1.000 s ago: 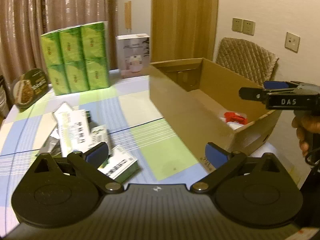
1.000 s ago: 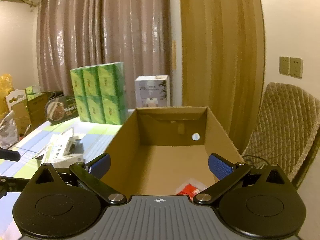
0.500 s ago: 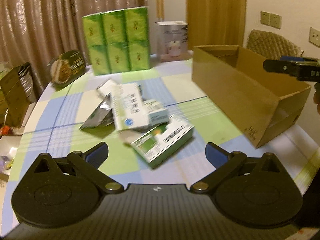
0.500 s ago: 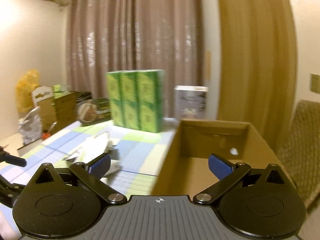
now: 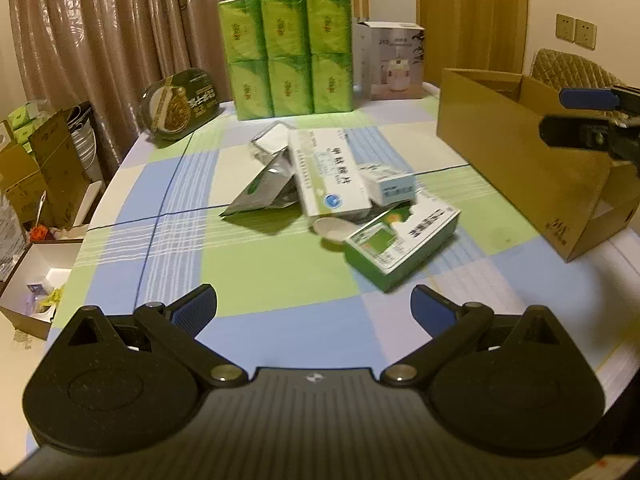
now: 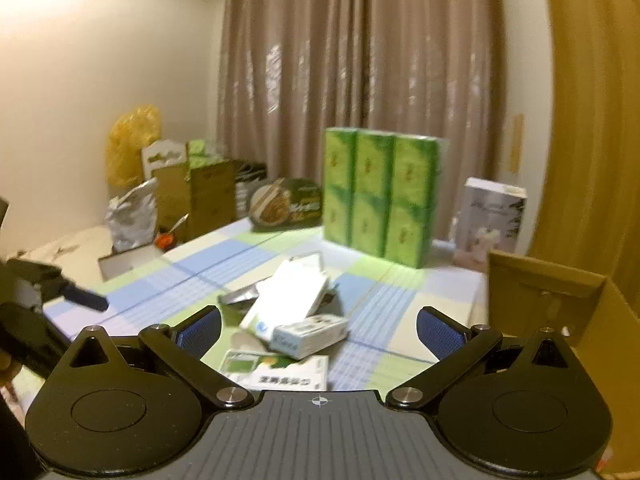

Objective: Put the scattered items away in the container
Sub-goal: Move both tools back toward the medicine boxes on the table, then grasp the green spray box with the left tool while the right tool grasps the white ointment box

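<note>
The boxes [image 5: 360,204] lay heaped mid-table [image 5: 280,272]. The carton [image 5: 516,168] stood to their right. Tissue packs [image 5: 286,54] stood behind.

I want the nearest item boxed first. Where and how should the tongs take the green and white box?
Probably across its two long sides, from above: the green and white box lies flat, apart from the pile, and the open left tongs sit nearest.
</note>
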Demonstrator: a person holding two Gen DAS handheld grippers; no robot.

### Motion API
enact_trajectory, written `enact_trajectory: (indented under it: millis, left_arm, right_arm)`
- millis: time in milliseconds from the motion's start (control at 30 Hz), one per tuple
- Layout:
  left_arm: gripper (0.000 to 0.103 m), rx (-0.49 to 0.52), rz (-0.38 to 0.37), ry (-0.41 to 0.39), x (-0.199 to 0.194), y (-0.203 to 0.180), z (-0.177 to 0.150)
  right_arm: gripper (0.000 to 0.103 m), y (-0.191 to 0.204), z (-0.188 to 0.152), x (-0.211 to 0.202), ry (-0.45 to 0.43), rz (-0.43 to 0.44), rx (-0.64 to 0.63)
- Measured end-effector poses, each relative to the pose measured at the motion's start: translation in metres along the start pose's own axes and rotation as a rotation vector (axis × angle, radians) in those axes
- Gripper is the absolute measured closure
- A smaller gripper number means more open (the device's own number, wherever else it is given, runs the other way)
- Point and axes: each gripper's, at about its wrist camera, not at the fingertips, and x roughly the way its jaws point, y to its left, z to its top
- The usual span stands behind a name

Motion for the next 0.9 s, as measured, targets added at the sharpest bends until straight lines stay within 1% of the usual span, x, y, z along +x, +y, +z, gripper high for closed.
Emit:
enact_trajectory:
  millis: [100, 200, 333, 467, 600, 800, 867, 900]
  left_arm:
    - [0.002, 0.004, -0.004, 0.014, 0.006, 0.008, -0.004]
    - [0.002, 0.032, -0.018, 0.029, 0.015, 0.01, -0.005]
    - [0.002, 0.101, -0.064, 0.034, 0.026, 0.005, -0.001]
    - [0.002, 0.173, -0.113, 0.026, 0.04, -0.001, 0.005]
    - [0.005, 0.237, -0.159, 0.02, 0.055, -0.008, 0.01]
    - [0.006, 0.302, -0.245, 0.02, 0.08, -0.022, 0.017]
    - [0.011, 0.312, -0.262, 0.031, 0.089, -0.026, 0.02]
    - [0.016, 0.313, -0.269, 0.039, 0.094, -0.027, 0.022]
  right_arm:
    - [0.002, 0.007, -0.005, 0.01, 0.031, 0.018, -0.014]
    - [0.002, 0.013, -0.012, 0.024, 0.097, 0.018, -0.028]
    - [0.002, 0.008, -0.022, 0.045, 0.178, 0.017, 0.035]
    - [0.002, -0.001, -0.027, 0.056, 0.22, 0.02, 0.082]
    - [0.002, -0.008, -0.03, 0.065, 0.246, 0.003, 0.088]
    - [0.002, -0.012, -0.032, 0.075, 0.251, -0.011, 0.064]
    - [0.002, -0.012, -0.034, 0.078, 0.254, -0.014, 0.059]
    - [0.002, -0.013, -0.035, 0.08, 0.256, -0.015, 0.062]
